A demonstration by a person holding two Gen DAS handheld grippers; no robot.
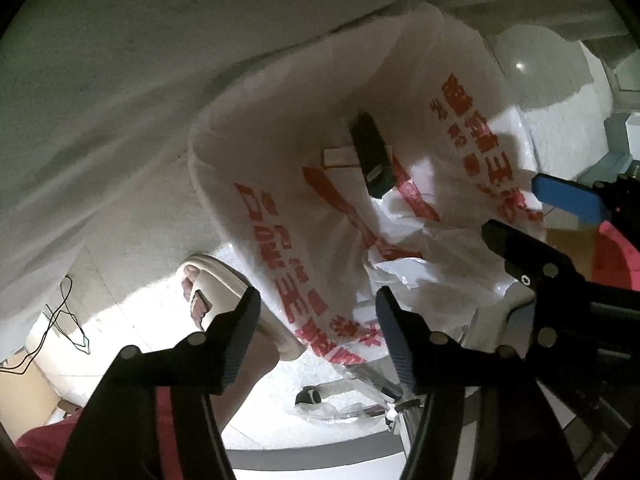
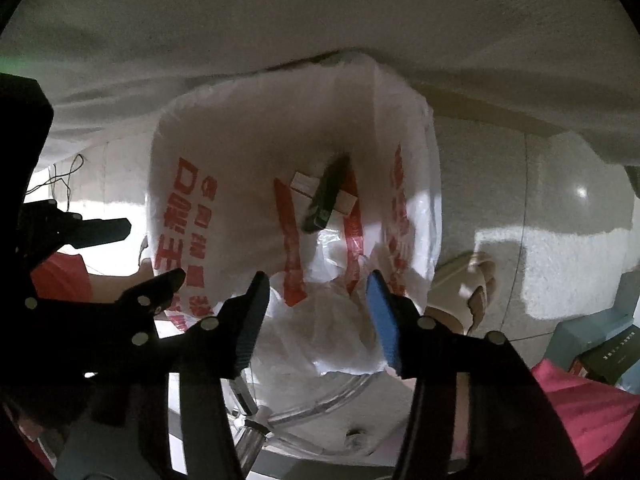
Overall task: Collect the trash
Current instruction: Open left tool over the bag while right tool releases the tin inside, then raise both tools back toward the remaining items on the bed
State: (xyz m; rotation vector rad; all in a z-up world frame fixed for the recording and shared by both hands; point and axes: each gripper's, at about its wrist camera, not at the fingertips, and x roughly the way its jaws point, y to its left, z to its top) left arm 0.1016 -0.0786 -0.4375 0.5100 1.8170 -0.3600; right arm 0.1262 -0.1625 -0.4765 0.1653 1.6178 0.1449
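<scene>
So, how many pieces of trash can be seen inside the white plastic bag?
2: a dark box and a pale flat box beneath it, at the bottom of the bag. More may be hidden.

the left gripper (image 1: 316, 336) hangs with its jaws apart over a white plastic bag (image 1: 320, 200) with red print — a dark box (image 1: 372, 156) lies inside it. the right gripper (image 1: 520, 216) reaches in beside it — a sandaled foot (image 1: 212, 296) just beside.

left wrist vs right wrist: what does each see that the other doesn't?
Left wrist only: black cable on the floor at lower left, bare toes in the sandal.
Right wrist only: dark printed box at lower right.
Both: white plastic bag with red print, dark box and white carton inside it, both grippers open over it.
</scene>
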